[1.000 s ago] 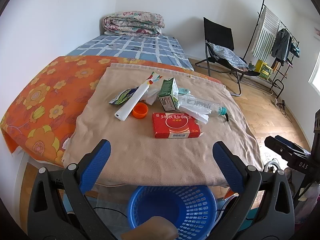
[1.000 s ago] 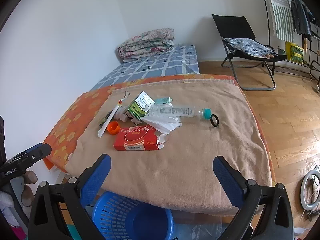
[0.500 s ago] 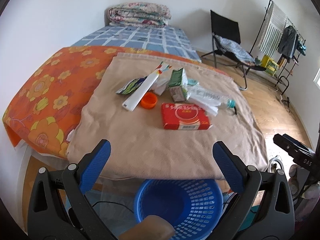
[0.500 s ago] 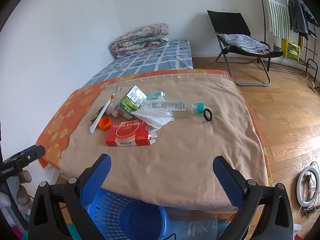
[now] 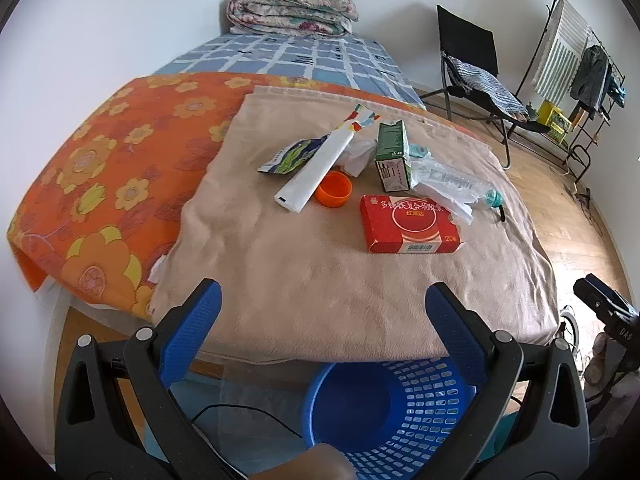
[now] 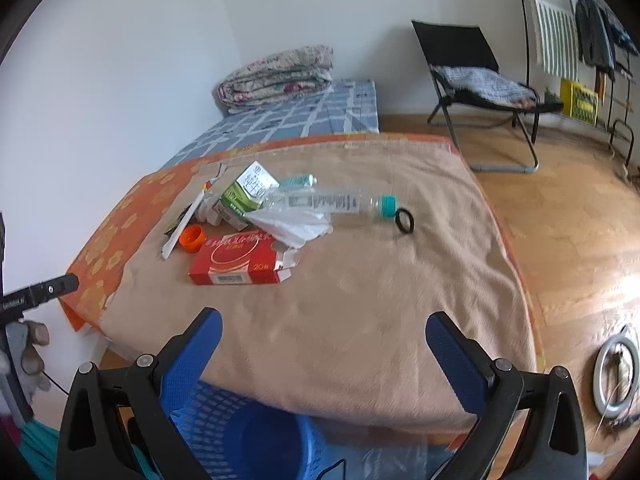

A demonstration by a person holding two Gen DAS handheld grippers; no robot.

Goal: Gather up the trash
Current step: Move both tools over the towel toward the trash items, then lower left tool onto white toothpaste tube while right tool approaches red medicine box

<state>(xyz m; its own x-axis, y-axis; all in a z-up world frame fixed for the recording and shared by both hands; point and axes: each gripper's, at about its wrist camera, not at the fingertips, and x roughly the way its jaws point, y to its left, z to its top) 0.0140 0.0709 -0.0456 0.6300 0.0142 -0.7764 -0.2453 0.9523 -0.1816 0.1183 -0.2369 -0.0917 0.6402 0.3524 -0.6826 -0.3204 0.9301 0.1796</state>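
Waiting above the near edge of the bed, the left gripper [image 5: 320, 316] and the right gripper [image 6: 322, 340] both had their jaws spread wide, and neither one held anything. All the trash lay in a little heap on the tan blanket [image 5: 304, 264], well away from both grippers. The blue basket [image 5: 384, 404] sat on the floor under the bed edge, and it looked empty.

The red box [image 5: 408, 226] was nearest. One end flap looked torn open, so a pinch there might rip it or let the box slide out. A flat box on soft cloth is also hard to get under, and the fingers could grab the blanket too and drag the whole heap.

The clear bottle [image 6: 320, 202] lay on its side. It could roll away if bumped, and it looked thin enough to squash and slip. A white plastic bag [image 6: 296, 226] lay partly over it, so pulling one could tug the other. The green carton [image 5: 393, 156] stood up and could tip over. The orange cap [image 5: 334, 189] touched the white tube [image 5: 316, 172], so a grab at one could knock the other. The black ring [image 6: 405, 221] was small and easy to miss.

Part of the basket sat under the bed, so a drop made too early could land on the blanket or the floor.
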